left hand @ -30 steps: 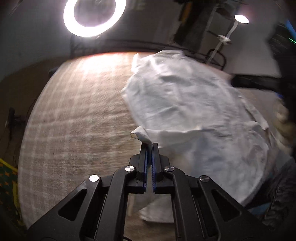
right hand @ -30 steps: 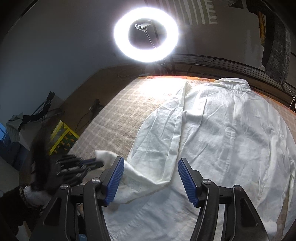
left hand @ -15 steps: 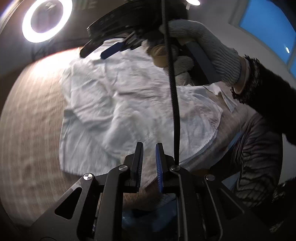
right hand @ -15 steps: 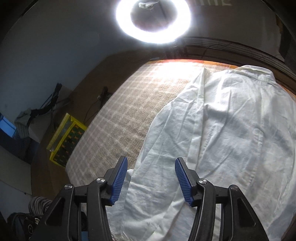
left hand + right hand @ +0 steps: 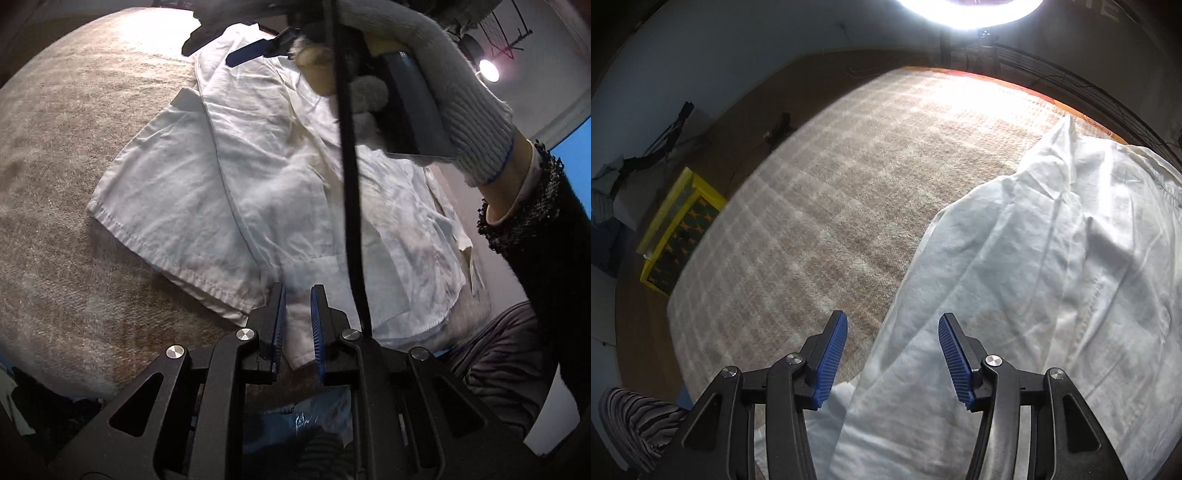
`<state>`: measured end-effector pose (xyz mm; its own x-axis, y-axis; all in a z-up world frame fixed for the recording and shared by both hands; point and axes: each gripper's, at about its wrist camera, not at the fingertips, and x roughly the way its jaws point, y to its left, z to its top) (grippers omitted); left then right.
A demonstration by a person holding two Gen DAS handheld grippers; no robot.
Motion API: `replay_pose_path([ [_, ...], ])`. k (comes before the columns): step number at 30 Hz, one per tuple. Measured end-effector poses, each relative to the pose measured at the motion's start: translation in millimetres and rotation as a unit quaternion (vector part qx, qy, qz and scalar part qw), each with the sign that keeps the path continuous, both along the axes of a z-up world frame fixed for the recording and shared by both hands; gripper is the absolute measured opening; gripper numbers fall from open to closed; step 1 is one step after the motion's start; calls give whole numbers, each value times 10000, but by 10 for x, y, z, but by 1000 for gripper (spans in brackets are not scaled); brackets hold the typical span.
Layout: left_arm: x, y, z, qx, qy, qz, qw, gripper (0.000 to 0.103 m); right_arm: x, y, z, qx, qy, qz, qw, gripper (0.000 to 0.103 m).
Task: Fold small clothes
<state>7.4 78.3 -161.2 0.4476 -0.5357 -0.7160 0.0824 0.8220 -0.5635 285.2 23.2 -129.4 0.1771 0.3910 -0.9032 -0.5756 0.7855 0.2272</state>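
Note:
A white shirt [image 5: 280, 177] lies spread on a beige checked blanket [image 5: 62, 155], with one sleeve folded in over the body. My left gripper [image 5: 295, 317] is slightly open just above the shirt's near edge, with cloth showing between the fingers but not clamped. My right gripper [image 5: 892, 354] is wide open and empty over the shirt's left edge [image 5: 1015, 295]. In the left wrist view the gloved hand [image 5: 443, 74] holds the right gripper above the far part of the shirt.
A black cable [image 5: 351, 184] hangs down across the left wrist view. A ring light [image 5: 971, 14] glares at the far end of the blanket [image 5: 849, 184]. A yellow-framed box [image 5: 679, 229] sits on the floor at left. Striped cloth [image 5: 635, 424] lies at the near left.
My left gripper let go of the sleeve cuff, opened slightly and swung round over the shirt's near edge. The right gripper moved left and forward, still open.

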Motion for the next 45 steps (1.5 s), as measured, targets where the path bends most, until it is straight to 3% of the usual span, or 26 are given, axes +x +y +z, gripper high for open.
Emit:
replay_pose_path([
  [3, 17, -79, 6, 84, -75, -1, 9999, 12, 19, 132, -39, -182, -88, 48, 9998, 53],
  [6, 43, -160, 13, 169, -126, -63, 9998, 12, 39, 228, -103, -520, -228, 101, 9983, 42],
  [9, 45, -214, 30, 325, -171, -90, 9993, 2, 71, 242, -167, -747, -337, 69, 9966, 26],
  [11, 47, -223, 29, 220, -158, -58, 9996, 0, 99, 218, -161, -794, -453, 8, 9958, 3],
  [12, 44, -226, 38, 177, -147, -52, 9997, 0, 110, 204, -154, -738, -441, -19, 9963, 0],
  [20, 15, -111, 194, 177, -368, 5, 9992, 0, 219, -80, 49, -35, -302, -425, 9986, 0],
  [26, 3, 179, 378, 532, -580, 260, 9966, 0, 381, -191, 320, 471, -454, -821, 9945, 0],
  [31, 131, 313, 200, 183, -182, 346, 9991, 0, 481, -256, 339, 658, -379, -975, 9923, 0],
  [33, 177, 261, 102, 275, -34, 232, 9993, 0, 494, -199, 247, 646, -244, -867, 9938, 0],
  [38, 273, 82, -21, 439, 114, 99, 9989, 23, 463, -148, 174, 530, -252, -761, 9954, 0],
  [40, 279, 46, -9, 461, 76, 86, 9989, 26, 474, -168, 194, 569, -252, -777, 9950, 0],
  [42, 269, 8, -16, 553, -17, 81, 9984, 25, 487, -195, 194, 598, -234, -804, 9947, 0],
  [43, 257, -17, -16, 683, -74, 61, 9976, 8, 498, -202, 190, 599, -227, -812, 9946, 0],
  [44, 261, -31, -24, 762, -76, 24, 9971, 0, 501, -199, 179, 599, -217, -814, 9946, 0],
  [45, 271, -85, -42, 703, -61, 31, 9975, 0, 504, -203, 171, 587, -214, -817, 9947, 0],
])
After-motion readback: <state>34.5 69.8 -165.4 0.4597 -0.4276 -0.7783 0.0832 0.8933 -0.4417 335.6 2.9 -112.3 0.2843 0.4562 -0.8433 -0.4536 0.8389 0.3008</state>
